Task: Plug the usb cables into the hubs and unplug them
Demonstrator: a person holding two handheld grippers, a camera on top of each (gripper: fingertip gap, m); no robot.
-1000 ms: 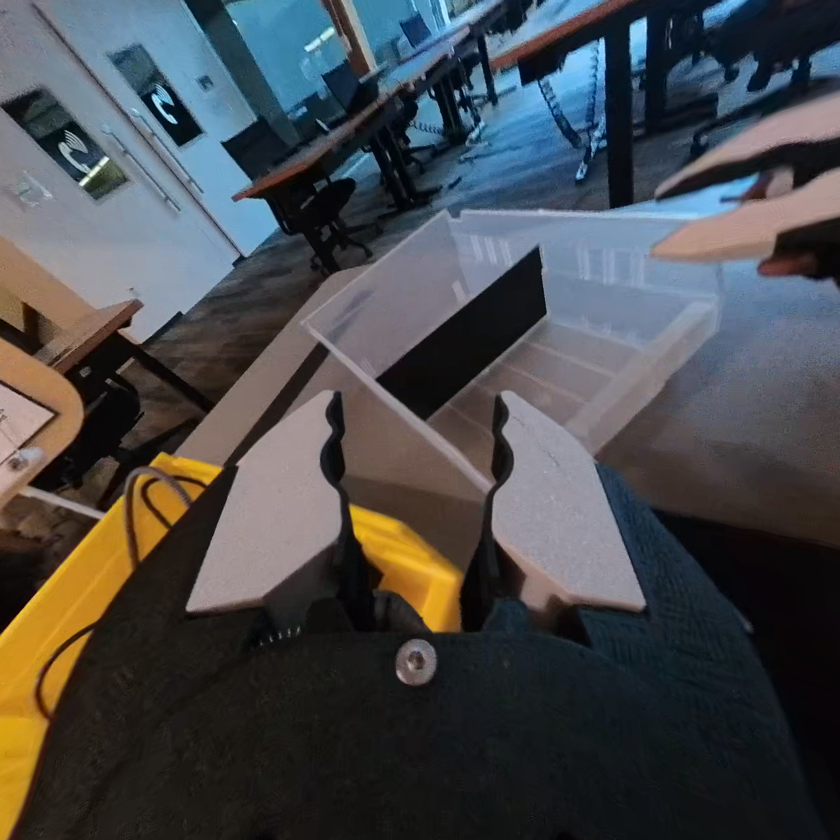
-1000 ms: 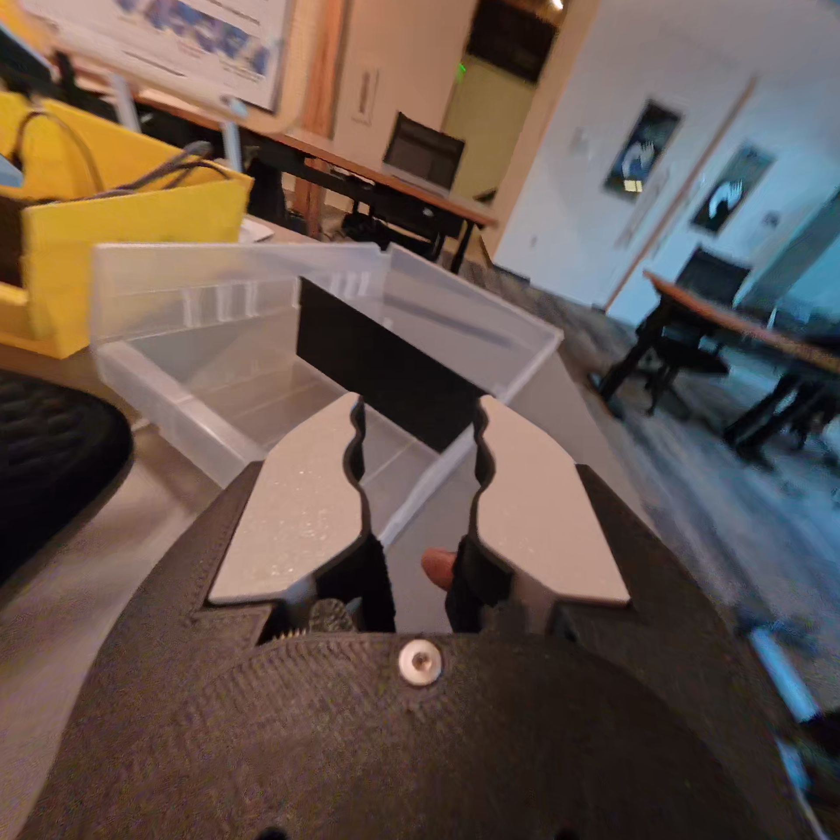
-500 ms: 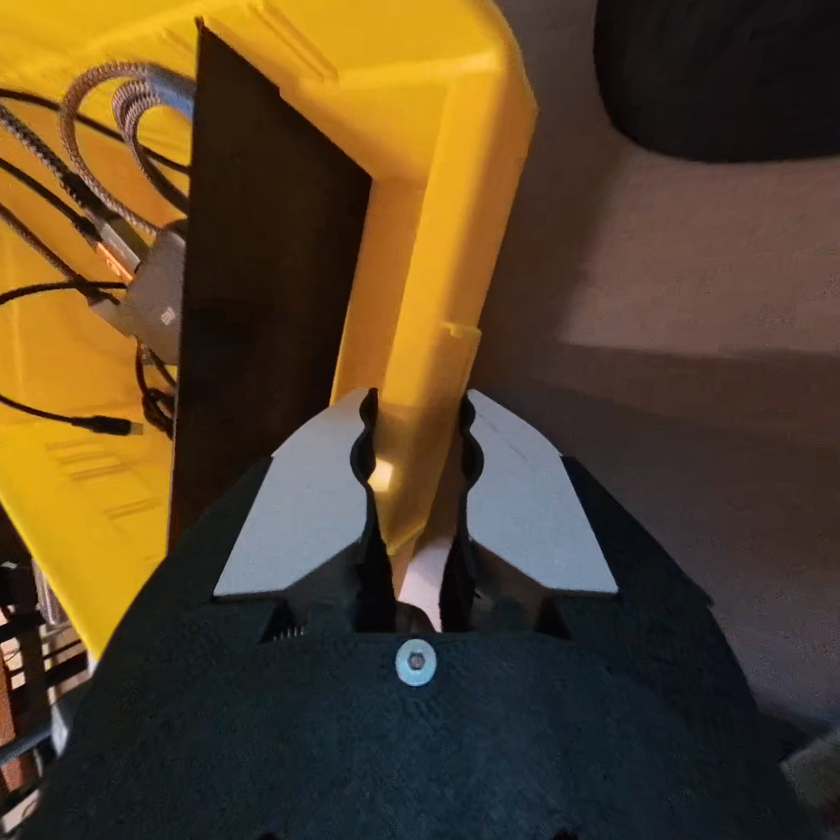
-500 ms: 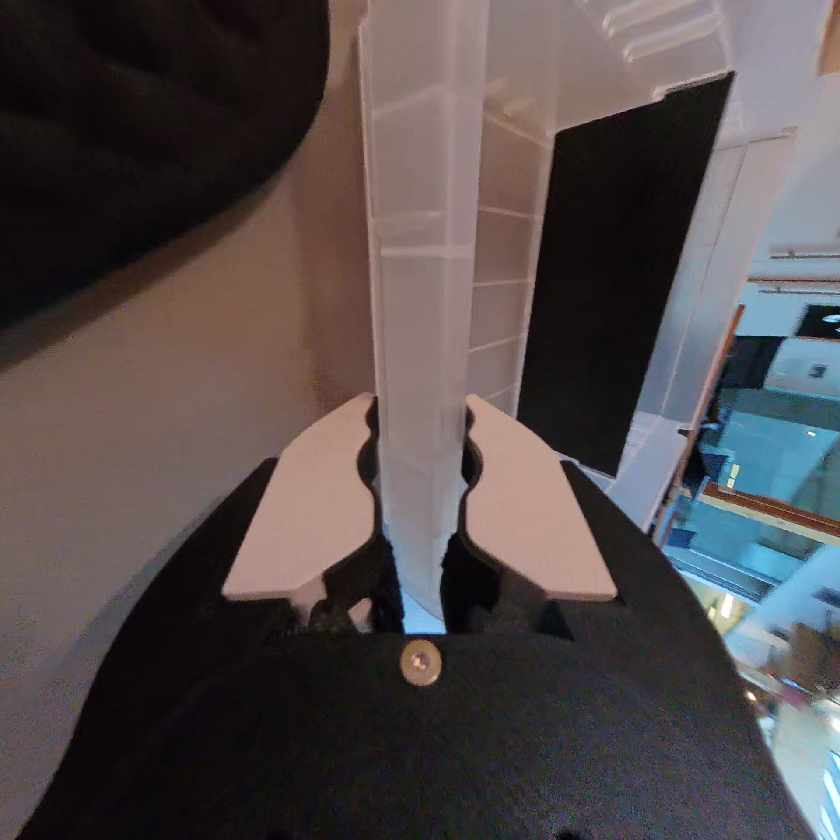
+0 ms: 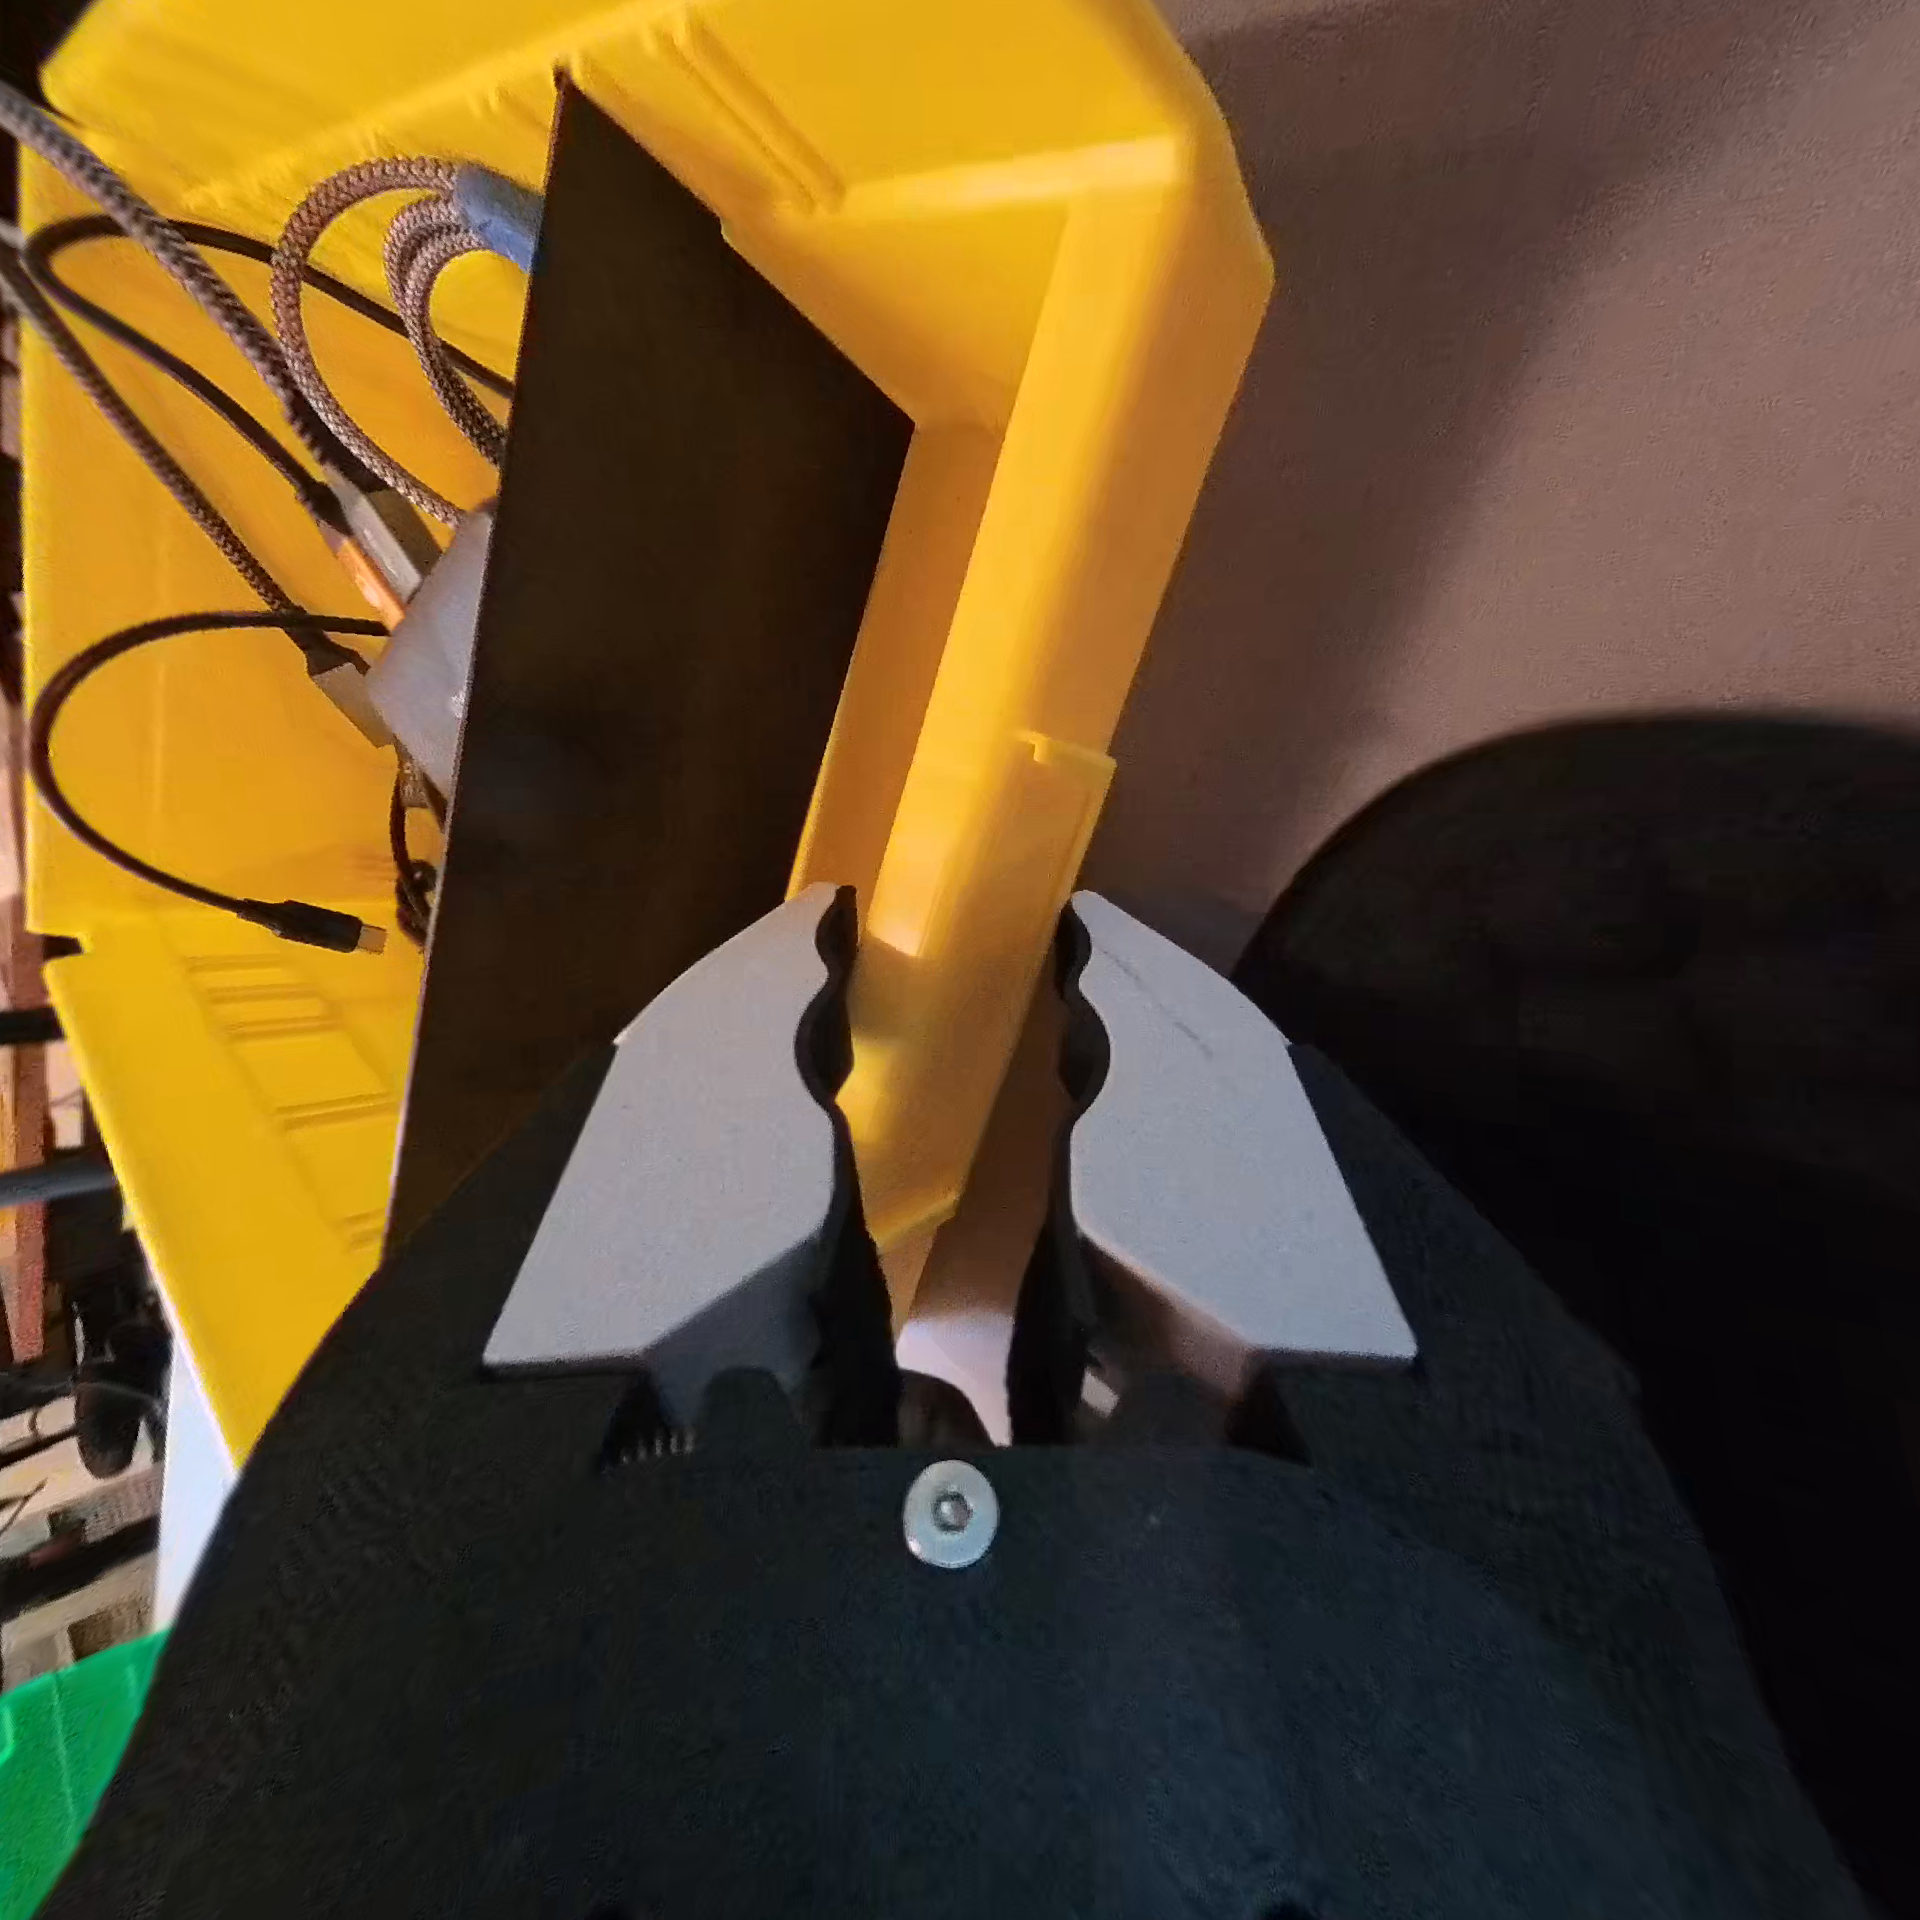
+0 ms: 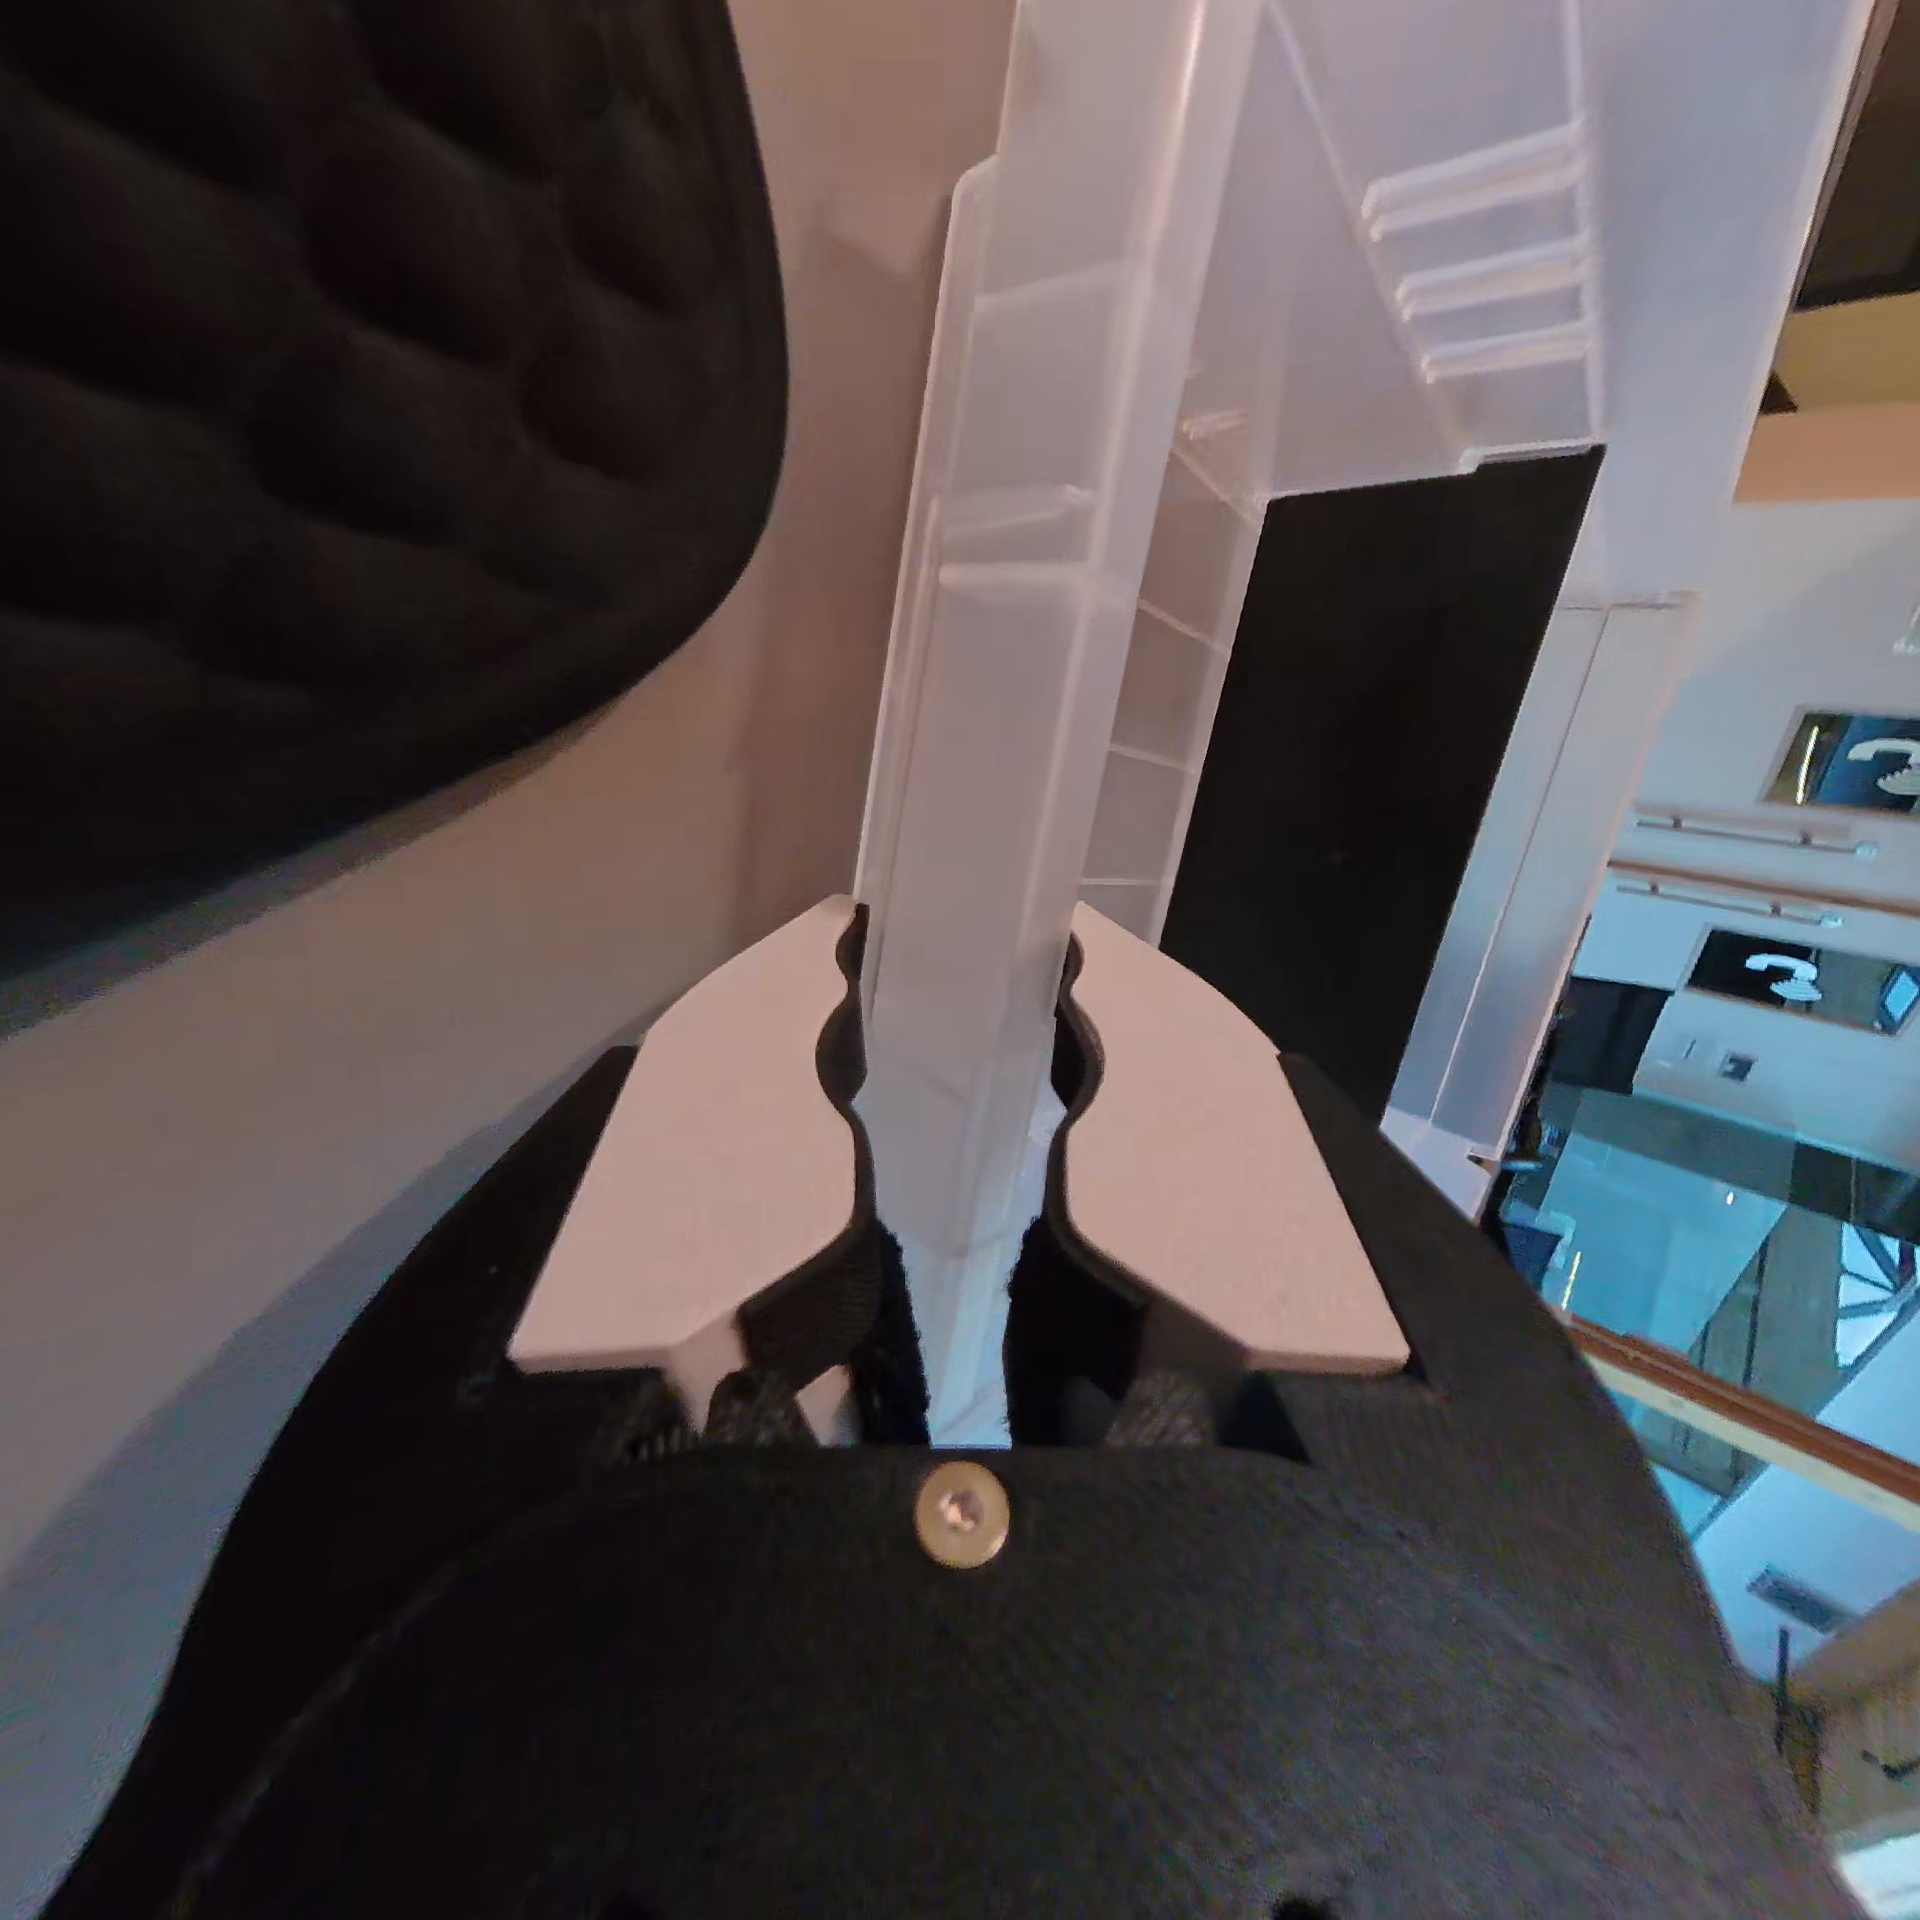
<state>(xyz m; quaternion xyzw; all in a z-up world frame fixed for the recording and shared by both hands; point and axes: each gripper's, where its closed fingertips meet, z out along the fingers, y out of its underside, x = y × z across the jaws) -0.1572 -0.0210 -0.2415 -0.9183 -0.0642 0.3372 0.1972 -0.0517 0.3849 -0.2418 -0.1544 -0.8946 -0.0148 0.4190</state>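
Left wrist view: the left gripper (image 5: 951,1029) straddles the rim of a yellow bin (image 5: 1049,540), one finger inside the wall and one outside; the inner finger touches the plastic, while a narrow gap shows at the outer one, so a firm pinch cannot be confirmed. A black divider panel (image 5: 665,644) stands upright inside the yellow bin, running from its near wall toward the far wall. On the far side of this panel from the gripped rim lie the task items: a grey hub (image 5: 431,665), partly hidden by the panel, with braided usb cables (image 5: 343,281) looping above it and thin black cables (image 5: 156,665) curving beside it; one loose plug (image 5: 332,928) lies free on the bin floor. Outside the yellow bin, a grey tabletop (image 5: 1558,364) extends beyond the rim.

Right wrist view: the right gripper (image 6: 961,1023) is pressed onto the rim of a clear bin (image 6: 1039,623), both fingers meeting the translucent wall. Inside the clear bin a second black divider panel (image 6: 1382,748) stands upright; no cable or hub is visible there. Beside the clear bin lies the same tabletop (image 6: 416,1039).
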